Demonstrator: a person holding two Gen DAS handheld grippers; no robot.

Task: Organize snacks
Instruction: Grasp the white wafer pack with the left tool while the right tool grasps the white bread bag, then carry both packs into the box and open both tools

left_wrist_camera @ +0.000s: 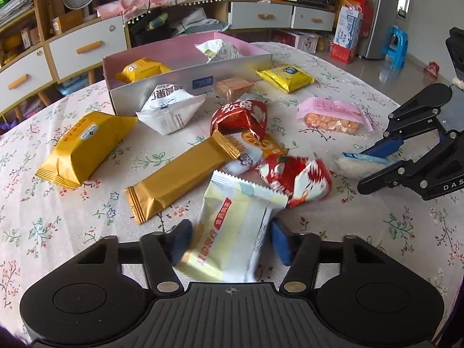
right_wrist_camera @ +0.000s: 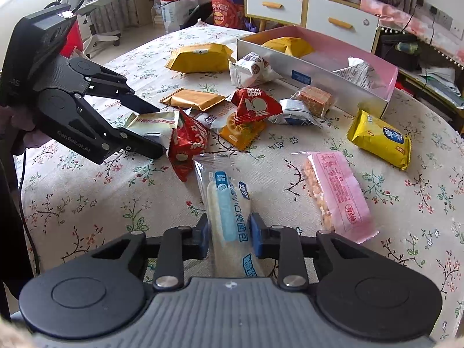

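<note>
My left gripper (left_wrist_camera: pixel 230 242) is closed around a pale yellow and white snack packet (left_wrist_camera: pixel 235 232), its blue pads against both sides of the wrapper. The right wrist view shows that same left gripper (right_wrist_camera: pixel 159 130) holding the pale packet (right_wrist_camera: pixel 153 124) beside a red packet (right_wrist_camera: pixel 188 142). Over in the right hand, my right gripper (right_wrist_camera: pixel 229 237) is shut on a long blue and white bread packet (right_wrist_camera: pixel 224 203) lying on the tablecloth; the left wrist view has this right gripper (left_wrist_camera: pixel 361 171) and the bread packet (left_wrist_camera: pixel 356 163) at the right edge.
A silver and pink box (left_wrist_camera: pixel 185 78) stands at the back with a yellow packet (left_wrist_camera: pixel 142 69) and a white packet (left_wrist_camera: pixel 220 49) inside. Several loose snacks lie on the floral tablecloth (left_wrist_camera: pixel 58 232): gold bar (left_wrist_camera: pixel 177 174), large yellow packet (left_wrist_camera: pixel 84 148), pink packet (right_wrist_camera: pixel 339 194), yellow packet (right_wrist_camera: pixel 380 139).
</note>
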